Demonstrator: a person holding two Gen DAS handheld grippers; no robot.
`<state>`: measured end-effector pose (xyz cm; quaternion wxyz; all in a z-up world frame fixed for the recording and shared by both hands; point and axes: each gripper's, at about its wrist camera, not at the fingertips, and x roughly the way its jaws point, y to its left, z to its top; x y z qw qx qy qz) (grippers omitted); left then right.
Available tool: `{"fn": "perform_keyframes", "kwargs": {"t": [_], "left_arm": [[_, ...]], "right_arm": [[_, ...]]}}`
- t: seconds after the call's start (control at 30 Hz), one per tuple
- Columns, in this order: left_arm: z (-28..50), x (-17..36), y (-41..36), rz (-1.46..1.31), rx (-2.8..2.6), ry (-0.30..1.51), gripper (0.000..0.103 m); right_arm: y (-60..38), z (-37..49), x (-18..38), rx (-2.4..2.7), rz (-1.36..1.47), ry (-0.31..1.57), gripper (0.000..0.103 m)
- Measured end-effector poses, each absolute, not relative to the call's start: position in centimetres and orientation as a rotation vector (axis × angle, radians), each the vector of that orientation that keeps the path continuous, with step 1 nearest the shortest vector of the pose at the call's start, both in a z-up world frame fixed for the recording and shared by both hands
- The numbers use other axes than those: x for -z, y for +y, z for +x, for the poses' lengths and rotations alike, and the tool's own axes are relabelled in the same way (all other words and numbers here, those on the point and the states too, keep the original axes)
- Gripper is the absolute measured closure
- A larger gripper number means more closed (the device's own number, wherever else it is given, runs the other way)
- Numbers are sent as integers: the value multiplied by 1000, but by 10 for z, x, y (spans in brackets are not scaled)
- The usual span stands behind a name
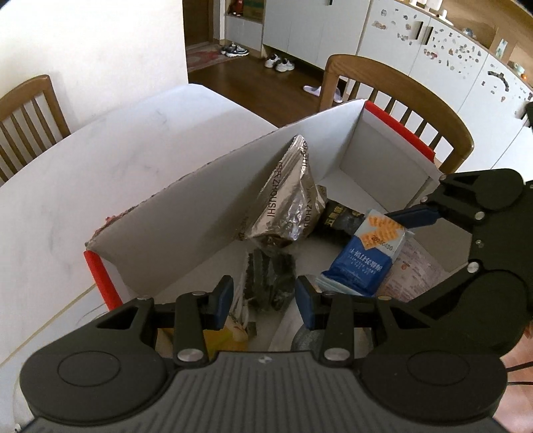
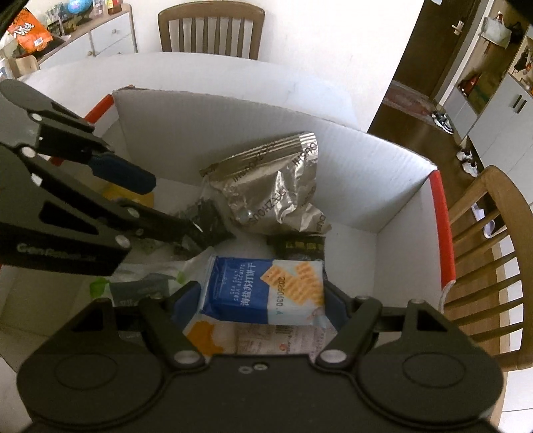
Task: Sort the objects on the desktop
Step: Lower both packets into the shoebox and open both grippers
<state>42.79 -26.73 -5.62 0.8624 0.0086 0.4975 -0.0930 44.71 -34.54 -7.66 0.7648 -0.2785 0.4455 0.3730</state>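
A: What did the right gripper (image 2: 263, 299) have between its fingers?

B: A blue biscuit packet (image 2: 266, 289). The two blue pads stood at its two sides, very close to it. Whether they pressed on it, I could not tell.

A: And the left gripper (image 1: 263, 296)?

B: Its fingers were partly apart. A dark snack packet (image 1: 269, 279) lay between the tips, inside the box. I could not tell if the pads touched it.

A: Where were the other things?

B: All in one white cardboard box (image 2: 233, 116) with red corner edges, standing on a white table (image 1: 100, 166). A crumpled silver foil bag (image 2: 276, 186) leaned on the far wall of the box. A small black packet (image 2: 296, 249) lay just beside the biscuit packet. Wooden chairs (image 2: 210, 30) stood around the table.
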Motion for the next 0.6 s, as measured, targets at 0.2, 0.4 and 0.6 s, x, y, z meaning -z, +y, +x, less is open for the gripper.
{"fn": "perform_keyframes", "kwargs": {"t": [0.2,0.4,0.6], "left_arm": [[424,54,-270,10,210,1037,64],[418,49,-274,14,219,1027,63],[407,42,-276,5,228,1008,63]], "right_arm": [[-346,447,74,-805,-597,975,19],[-357,442,65,-805,-575,944,16],[-373,435,50,-822,-530,917,15]]}}
